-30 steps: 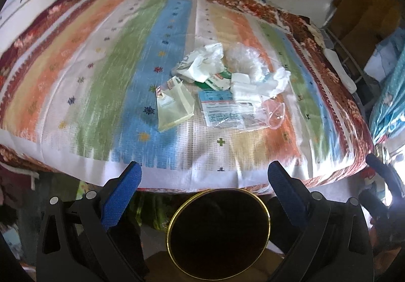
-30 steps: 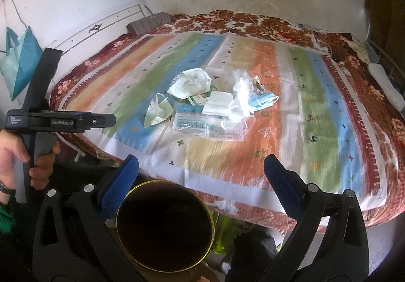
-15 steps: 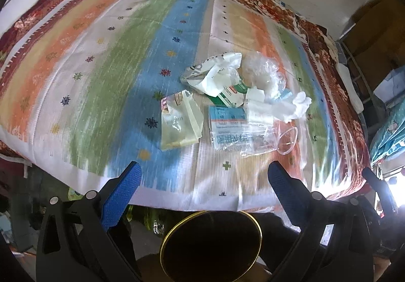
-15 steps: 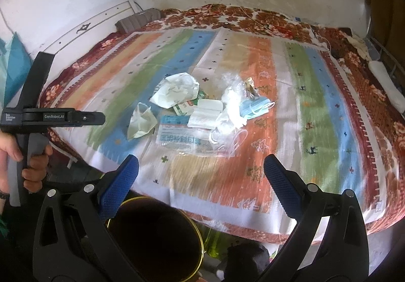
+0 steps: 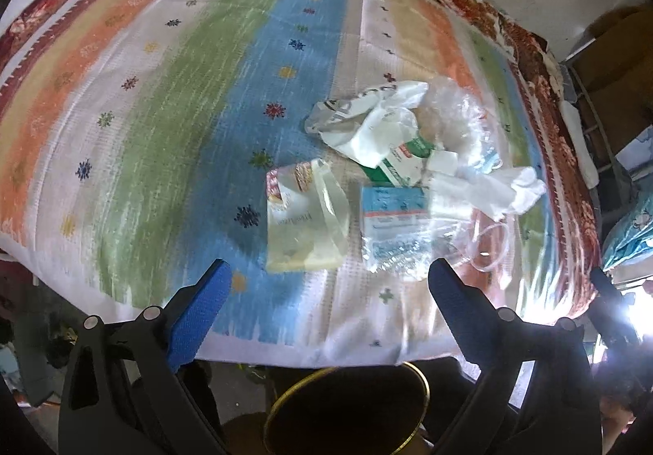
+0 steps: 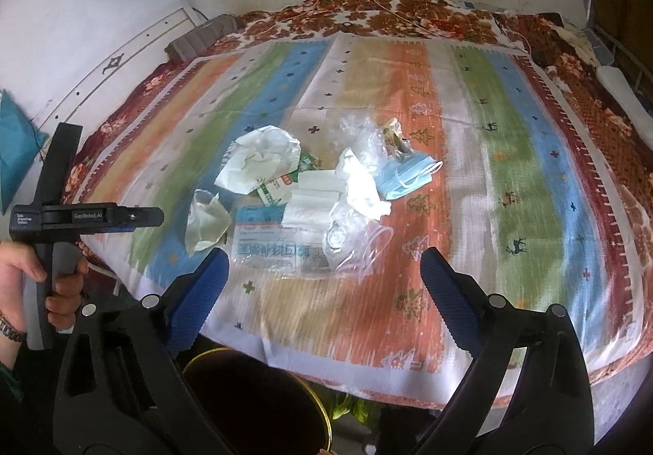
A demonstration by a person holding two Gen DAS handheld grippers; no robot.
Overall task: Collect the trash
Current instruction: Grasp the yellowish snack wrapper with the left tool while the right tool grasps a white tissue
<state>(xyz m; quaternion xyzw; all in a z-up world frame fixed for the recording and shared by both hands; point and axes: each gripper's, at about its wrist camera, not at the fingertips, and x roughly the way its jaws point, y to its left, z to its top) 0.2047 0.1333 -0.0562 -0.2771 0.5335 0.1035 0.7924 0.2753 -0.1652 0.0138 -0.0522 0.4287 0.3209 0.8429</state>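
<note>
Daylit room, fisheye views, some blur and glare

Soft, even daylight covers the striped bedspread [image 6: 469, 153]; shadows are faint. In the left wrist view a blown-out white glare [image 5: 636, 316] burns at the right edge and the bedspread smears with motion blur. Both views bend strongly toward dark, vignetted corners; the bin [image 5: 347, 414] below is in deep shade.

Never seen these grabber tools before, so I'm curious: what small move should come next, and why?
Probably lower the left gripper onto the yellowish plastic bag and close on it. Both grippers are open and empty, that bag lies nearest the bed's edge, and the dark bin waits just below.
</note>
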